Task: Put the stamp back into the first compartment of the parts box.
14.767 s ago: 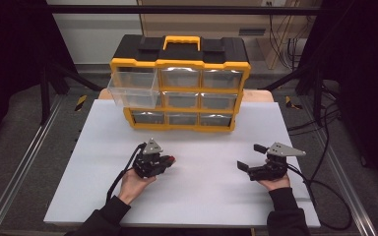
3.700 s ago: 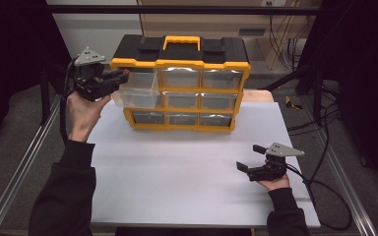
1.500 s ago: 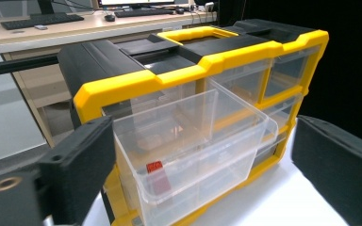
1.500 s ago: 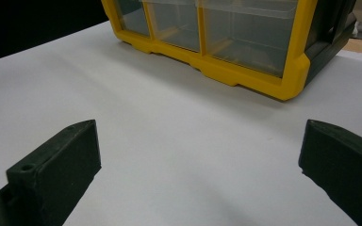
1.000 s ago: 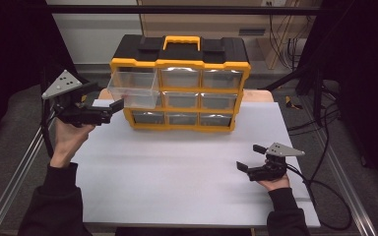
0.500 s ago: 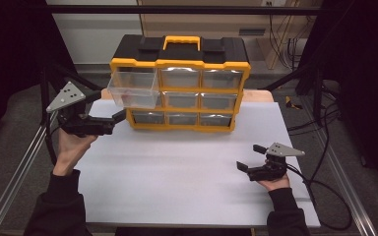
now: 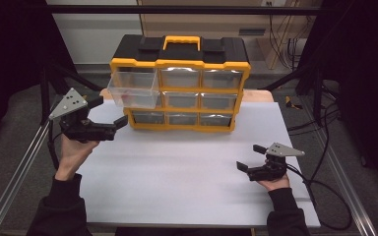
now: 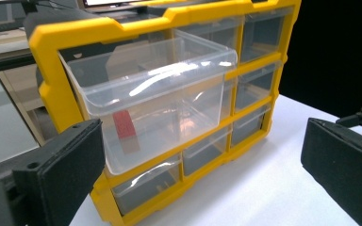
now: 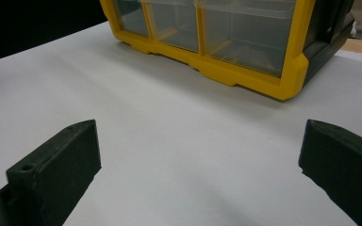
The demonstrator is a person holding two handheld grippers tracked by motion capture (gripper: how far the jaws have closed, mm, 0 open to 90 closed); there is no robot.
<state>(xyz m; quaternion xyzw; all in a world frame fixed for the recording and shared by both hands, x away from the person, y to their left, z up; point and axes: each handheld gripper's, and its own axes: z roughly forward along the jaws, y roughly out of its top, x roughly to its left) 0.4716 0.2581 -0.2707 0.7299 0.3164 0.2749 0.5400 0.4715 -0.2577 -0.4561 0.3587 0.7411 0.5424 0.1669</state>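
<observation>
A yellow and black drawer cabinet [image 7: 179, 83] stands at the back of the white table [image 7: 187, 187]. Its clear top-left drawer [image 7: 133, 88] is pulled out; in the left gripper view a small red piece [image 8: 122, 125] lies inside that drawer [image 8: 169, 94]. My left gripper [image 7: 109, 112] hangs open in the air just left of and below the drawer, with nothing between its jaws [image 8: 202, 155]. My right gripper [image 7: 250, 157] rests open and empty on the table at the front right, facing the cabinet's bottom row [image 9: 226, 70].
The cabinet's other drawers [image 7: 202, 101] are pushed in. A metal frame rail [image 7: 19, 172] runs along the table's left side and cables [image 7: 325, 162] trail off to the right. Bare white tabletop lies between the two hands.
My left gripper has come down from the top-left drawer's height and drawn back to the cabinet's left front. The right gripper has stayed in place.
</observation>
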